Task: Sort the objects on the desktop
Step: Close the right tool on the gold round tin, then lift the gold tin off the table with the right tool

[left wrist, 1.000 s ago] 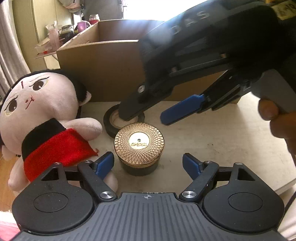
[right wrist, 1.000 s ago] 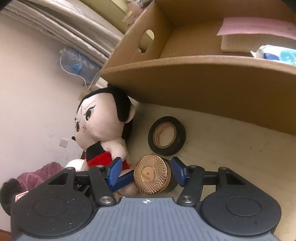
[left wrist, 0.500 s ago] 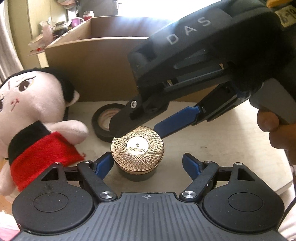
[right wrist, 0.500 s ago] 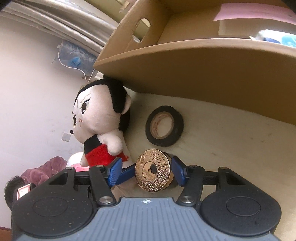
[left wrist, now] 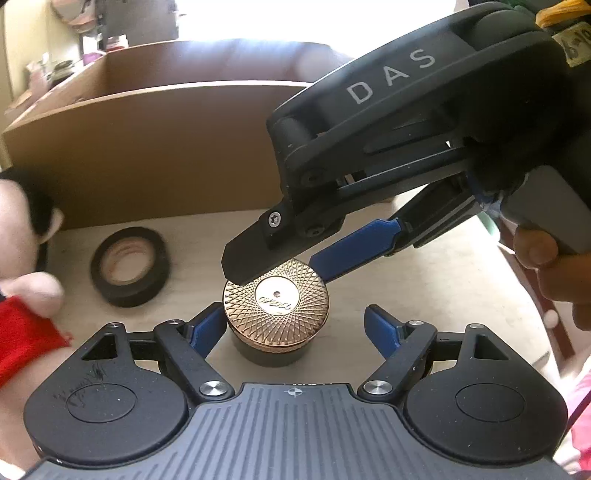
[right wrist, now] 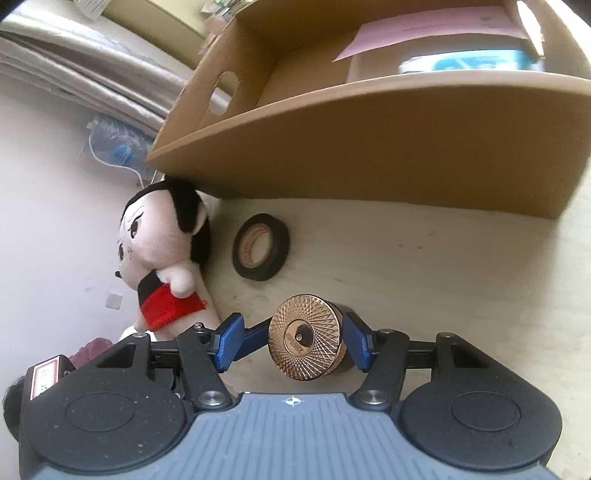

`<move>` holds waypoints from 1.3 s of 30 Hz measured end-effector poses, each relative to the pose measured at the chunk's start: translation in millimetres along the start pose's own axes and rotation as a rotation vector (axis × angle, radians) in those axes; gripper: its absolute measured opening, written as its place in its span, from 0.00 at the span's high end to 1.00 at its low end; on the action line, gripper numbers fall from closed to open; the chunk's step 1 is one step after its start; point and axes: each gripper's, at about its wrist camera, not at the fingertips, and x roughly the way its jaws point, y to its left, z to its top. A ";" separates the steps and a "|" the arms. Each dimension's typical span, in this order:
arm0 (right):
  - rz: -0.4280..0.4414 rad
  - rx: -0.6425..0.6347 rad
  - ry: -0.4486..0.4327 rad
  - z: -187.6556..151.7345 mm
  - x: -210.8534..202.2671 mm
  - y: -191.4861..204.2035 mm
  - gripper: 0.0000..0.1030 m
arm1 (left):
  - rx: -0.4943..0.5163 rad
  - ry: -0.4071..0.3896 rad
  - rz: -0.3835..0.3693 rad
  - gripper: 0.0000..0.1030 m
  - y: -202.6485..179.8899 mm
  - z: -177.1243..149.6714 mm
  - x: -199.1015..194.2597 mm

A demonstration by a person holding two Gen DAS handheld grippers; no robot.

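Observation:
A round jar with a patterned gold lid [left wrist: 275, 299] [right wrist: 304, 339] stands on the pale desk [left wrist: 424, 280]. My left gripper [left wrist: 293, 326] is open around it: the left pad rests against the jar's side, and the right pad stands well clear. My right gripper [right wrist: 293, 343] comes in from the right, also open, with the jar between its fingers. Its black finger [left wrist: 258, 254] overlaps the lid's far edge. In the right wrist view its right pad is at the jar's side, and the left gripper's finger [right wrist: 255, 338] lies in the gap on the other side.
A roll of black tape [left wrist: 129, 266] [right wrist: 260, 247] lies flat left of the jar. A plush doll in red [right wrist: 162, 236] leans at the desk's left edge. An open cardboard box [right wrist: 369, 140] with pink paper [right wrist: 424, 33] stands behind. A hand [left wrist: 543, 258] grips the right gripper's handle.
The right gripper has come down from above the tape to straddle the jar. Both grippers and the jar have shifted right, away from the tape and doll. Neither jaw width has changed.

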 end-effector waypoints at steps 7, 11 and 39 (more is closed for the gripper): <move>-0.019 -0.018 -0.018 -5.5 -7.7 -3.3 0.40 | 0.022 -0.019 -0.016 0.22 -2.3 -5.1 -3.2; -0.079 -0.104 -0.038 -9.8 -12.6 9.3 0.40 | 0.022 -0.033 -0.005 0.22 2.8 -10.6 -5.5; -0.355 -0.468 0.091 -20.6 25.2 63.4 0.39 | 0.097 -0.138 -0.031 0.38 2.0 -39.7 4.6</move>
